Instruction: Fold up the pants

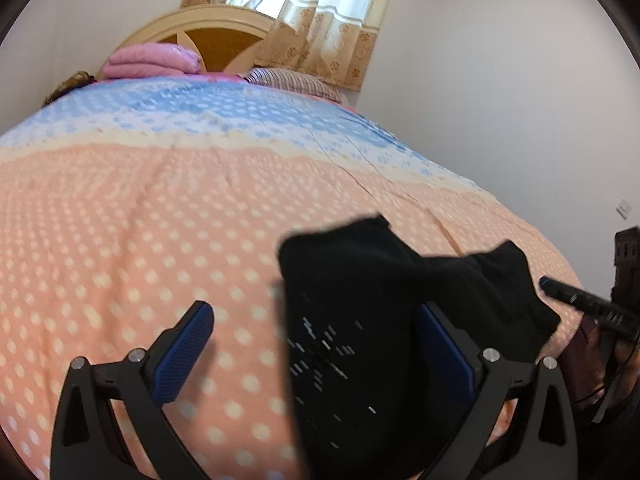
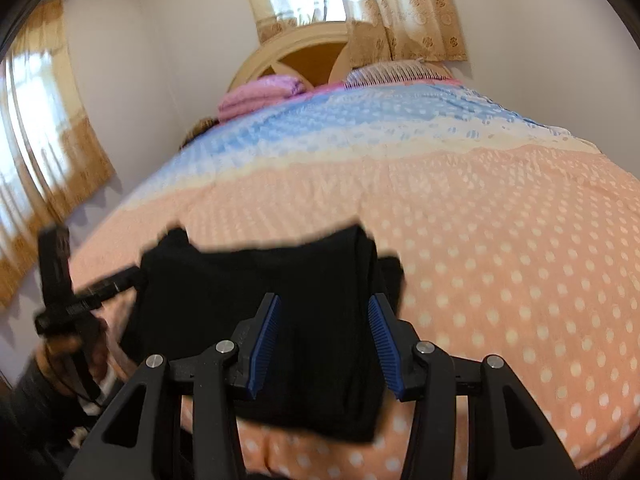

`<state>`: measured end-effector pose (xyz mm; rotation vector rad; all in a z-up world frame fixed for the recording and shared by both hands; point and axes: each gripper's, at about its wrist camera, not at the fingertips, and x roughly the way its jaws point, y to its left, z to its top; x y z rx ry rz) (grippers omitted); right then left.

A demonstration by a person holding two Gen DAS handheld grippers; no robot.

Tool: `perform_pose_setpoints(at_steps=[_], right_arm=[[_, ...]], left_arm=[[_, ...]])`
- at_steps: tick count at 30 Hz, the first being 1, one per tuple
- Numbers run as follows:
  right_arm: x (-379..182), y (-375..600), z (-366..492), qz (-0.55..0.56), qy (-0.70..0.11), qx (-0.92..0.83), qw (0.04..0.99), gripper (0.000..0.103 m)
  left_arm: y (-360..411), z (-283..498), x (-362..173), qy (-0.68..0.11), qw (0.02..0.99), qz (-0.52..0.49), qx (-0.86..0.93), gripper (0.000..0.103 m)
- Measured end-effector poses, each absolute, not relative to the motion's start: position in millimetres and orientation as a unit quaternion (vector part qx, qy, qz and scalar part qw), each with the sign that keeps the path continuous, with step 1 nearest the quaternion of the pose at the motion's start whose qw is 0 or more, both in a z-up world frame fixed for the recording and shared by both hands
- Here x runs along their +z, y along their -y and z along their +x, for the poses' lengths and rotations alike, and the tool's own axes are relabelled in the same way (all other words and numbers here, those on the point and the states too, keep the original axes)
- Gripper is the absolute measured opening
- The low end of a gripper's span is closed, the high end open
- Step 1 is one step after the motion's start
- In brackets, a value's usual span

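The black pants (image 1: 360, 304) lie bunched on the bed's near edge, with a white speckled print on the near part. My left gripper (image 1: 320, 328) is open, its right finger over the pants, its left finger over bare bedspread. In the right wrist view the pants (image 2: 312, 280) form a flat black block. My right gripper (image 2: 324, 320) is open, its blue pads (image 2: 266, 340) standing either side of the cloth just above it. Each gripper shows at the other view's edge: the right one (image 1: 580, 304), the left one (image 2: 80, 304).
The bed is covered by a peach and blue polka-dot bedspread (image 1: 160, 240). A folded pink blanket (image 1: 152, 60) and a striped pillow (image 1: 292, 80) lie by the headboard (image 1: 208, 28). Curtained windows and white walls stand behind.
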<state>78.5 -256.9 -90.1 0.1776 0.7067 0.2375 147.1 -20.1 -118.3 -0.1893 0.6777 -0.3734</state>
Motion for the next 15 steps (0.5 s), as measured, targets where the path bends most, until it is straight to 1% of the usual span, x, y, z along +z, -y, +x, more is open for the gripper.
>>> perform_pose_setpoints(at_steps=[3, 7, 8, 9, 12, 15], right_arm=[[-81.4, 259.4, 100.4, 0.104, -0.339, 0.113, 0.928, 0.048], [-99.1, 258.5, 144.8, 0.129, -0.389, 0.116, 0.905, 0.048], [-103.8, 258.0, 151.6, 0.130, -0.398, 0.113, 0.901, 0.039], [-106.5, 257.3, 153.6, 0.125, -0.399, 0.108, 0.902, 0.013], [-102.5, 259.4, 144.2, 0.124, -0.380, 0.105, 0.911, 0.007], [-99.6, 265.5, 126.7, 0.111, -0.363, 0.075, 0.922, 0.006]], left_arm=[[15.1, 155.8, -116.6, -0.328, 0.923, -0.099, -0.176, 0.103], [16.3, 163.8, -118.7, -0.327, 0.924, -0.097, -0.172, 0.103], [16.0, 165.4, -119.6, -0.326, 0.925, -0.098, -0.170, 0.103], [15.1, 167.2, -120.2, -0.325, 0.925, -0.100, -0.168, 0.103], [13.9, 174.7, -124.0, -0.329, 0.925, -0.102, -0.163, 0.103], [14.1, 182.0, -129.9, -0.339, 0.921, -0.103, -0.161, 0.103]])
